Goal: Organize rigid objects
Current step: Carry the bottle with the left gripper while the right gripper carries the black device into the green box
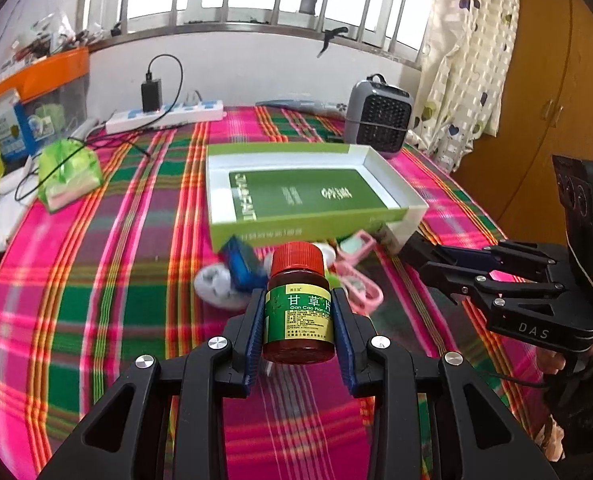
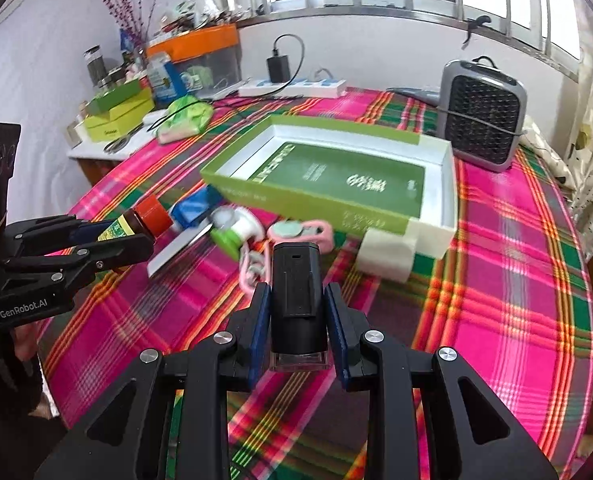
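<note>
Left hand-held gripper [image 1: 299, 312] is clamped on the medicine bottle [image 1: 299, 304], pads on the labelled body, red cap pointing forward, bottle clear of the desk [image 1: 96, 280]. Right hand-held gripper [image 2: 297, 312] is clamped on a black device [image 2: 295, 300] with a clear base, also lifted. Ahead of both sits the open green tray box [image 2: 436, 184]; loose clutter lies between the grippers and its near wall: blue block [image 2: 190, 210], green-white reel [image 2: 232, 232], pink item [image 2: 300, 232], white box [image 2: 384, 256].

Risks, as I judge them:
- Bottle is round and smooth, held on a narrow band of pad. Any tilt or jolt could let it rotate or slip out.
- Black device looks held low on its body, so it's top-heavy in the grip and may pivot.
- Both grippers converge on one tray. Left sits just beside right's path, so collision is likely if they go in together.
- A low approach would snag the clutter or the tray's near wall and shove the tray.
- Bottle released upright could topple and roll.
</note>
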A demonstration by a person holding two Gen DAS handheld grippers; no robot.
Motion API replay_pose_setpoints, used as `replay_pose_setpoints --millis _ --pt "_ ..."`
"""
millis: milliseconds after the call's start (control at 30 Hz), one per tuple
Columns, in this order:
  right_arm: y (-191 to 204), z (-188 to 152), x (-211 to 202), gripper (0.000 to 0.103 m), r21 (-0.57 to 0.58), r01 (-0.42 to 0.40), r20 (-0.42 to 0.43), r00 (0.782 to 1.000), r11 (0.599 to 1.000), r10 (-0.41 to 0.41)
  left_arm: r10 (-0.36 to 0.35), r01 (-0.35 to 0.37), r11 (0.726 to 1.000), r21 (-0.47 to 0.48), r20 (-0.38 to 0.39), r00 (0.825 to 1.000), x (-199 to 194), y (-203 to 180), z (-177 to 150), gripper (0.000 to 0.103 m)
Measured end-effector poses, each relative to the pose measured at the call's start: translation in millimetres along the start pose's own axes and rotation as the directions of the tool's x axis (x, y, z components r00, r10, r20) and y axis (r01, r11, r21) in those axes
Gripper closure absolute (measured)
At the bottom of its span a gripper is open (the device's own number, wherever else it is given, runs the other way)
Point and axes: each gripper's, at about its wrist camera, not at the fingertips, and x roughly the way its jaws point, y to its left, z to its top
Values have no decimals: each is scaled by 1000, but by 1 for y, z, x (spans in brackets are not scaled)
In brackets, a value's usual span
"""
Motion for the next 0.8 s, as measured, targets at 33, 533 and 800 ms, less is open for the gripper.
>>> replay_pose_setpoints --millis 33,533,800 --pt "-3 3 1 74 7 9 0 1000 1000 -9 1 -1 1000 2 3 1000 2 0 4 72" --pt "-41 51 21 74 81 92 5 996 992 -93 29 -29 999 20 20 999 44 6 63 72" --pt "-55 71 41 74 97 104 -2 995 990 -105 50 -50 999 13 8 999 68 13 84 72"
